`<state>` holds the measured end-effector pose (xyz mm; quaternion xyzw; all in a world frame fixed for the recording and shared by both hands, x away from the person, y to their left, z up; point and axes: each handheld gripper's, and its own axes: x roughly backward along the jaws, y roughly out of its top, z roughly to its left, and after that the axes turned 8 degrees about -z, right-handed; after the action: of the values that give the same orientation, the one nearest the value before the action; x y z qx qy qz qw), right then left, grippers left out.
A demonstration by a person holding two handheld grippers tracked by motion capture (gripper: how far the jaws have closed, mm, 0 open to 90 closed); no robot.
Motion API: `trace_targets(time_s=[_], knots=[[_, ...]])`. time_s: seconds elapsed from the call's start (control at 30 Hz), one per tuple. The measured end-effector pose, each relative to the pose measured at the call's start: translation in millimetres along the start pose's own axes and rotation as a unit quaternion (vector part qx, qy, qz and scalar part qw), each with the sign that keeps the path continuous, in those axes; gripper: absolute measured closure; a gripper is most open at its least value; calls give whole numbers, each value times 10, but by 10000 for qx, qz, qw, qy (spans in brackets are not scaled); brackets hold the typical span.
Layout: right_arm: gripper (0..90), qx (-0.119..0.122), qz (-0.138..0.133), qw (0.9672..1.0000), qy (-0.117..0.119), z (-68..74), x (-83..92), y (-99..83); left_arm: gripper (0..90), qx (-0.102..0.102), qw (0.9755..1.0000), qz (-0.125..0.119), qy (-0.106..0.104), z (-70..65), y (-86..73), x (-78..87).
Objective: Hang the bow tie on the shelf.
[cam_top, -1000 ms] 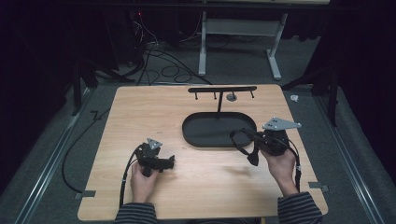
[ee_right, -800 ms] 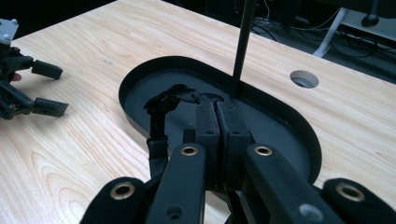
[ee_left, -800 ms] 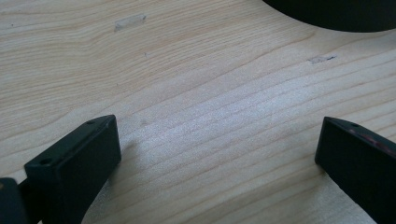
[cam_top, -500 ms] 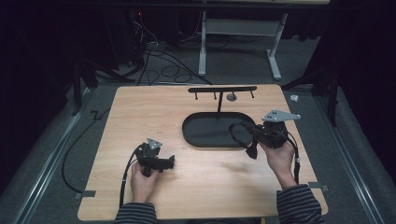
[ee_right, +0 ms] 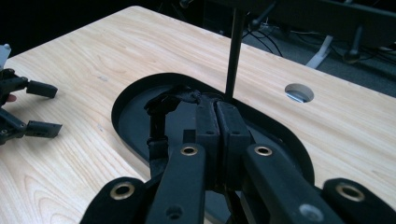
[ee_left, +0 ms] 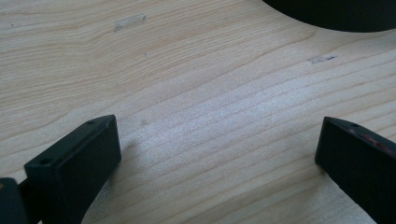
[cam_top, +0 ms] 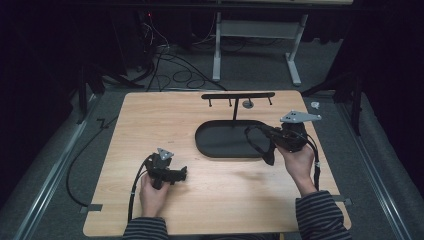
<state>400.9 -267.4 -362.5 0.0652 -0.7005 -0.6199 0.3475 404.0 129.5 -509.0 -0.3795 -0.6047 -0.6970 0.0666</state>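
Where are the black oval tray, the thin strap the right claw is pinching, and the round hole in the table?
Black oval tray [cam_top: 212, 145]: high view, bare floor at its left end.
Black strap [ee_right: 159, 112]: right gripper view, its hanging loop.
Round hole [ee_right: 299, 92]: right gripper view, its centre.

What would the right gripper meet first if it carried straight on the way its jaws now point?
Probably the thin upright post of the black stand: the right gripper, shut on a black strap, points at it above the oval base. Depth is uncertain.
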Motion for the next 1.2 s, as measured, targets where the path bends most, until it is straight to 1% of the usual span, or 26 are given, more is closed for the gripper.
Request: trace_targets(time_s=[0.13,0.2,0.23,0.47,0.5,0.63,0.77,0.87,1.1,1.2], knots=[[900,-38,-51,10000,17,-24,-31,72,5,-4,10000,2,-2,0,-1,1],[900,-36,-34,10000,11,-29,-41,85,4,-13,10000,3,-9,-2,-2,3],[900,-8,-37,10000,11,-41,-72,106,4,-13,10000,-4,-11,-3,-4,3],[900,-52,-31,10000,-11,-65,-146,167,4,-13,10000,-7,-12,-3,-4,3],[900,-11,-56,10000,-30,-72,-162,193,4,-14,10000,-5,-13,-3,-4,4],[900,-55,-71,9999,-47,-80,-174,225,4,-15,10000,-5,-12,-3,-4,4],[900,-85,-74,9999,-101,-132,-204,255,4,-12,10000,-7,-12,-3,-5,4],[900,-182,-100,9997,-135,-168,-221,276,4,-13,10000,-8,-11,-4,-5,4],[900,-176,-136,9995,-230,-199,-273,342,4,-23,10000,1,-13,-2,-4,5],[900,-227,-182,9993,-236,-204,-292,364,4,-21,10000,1,-14,-3,-5,5]])
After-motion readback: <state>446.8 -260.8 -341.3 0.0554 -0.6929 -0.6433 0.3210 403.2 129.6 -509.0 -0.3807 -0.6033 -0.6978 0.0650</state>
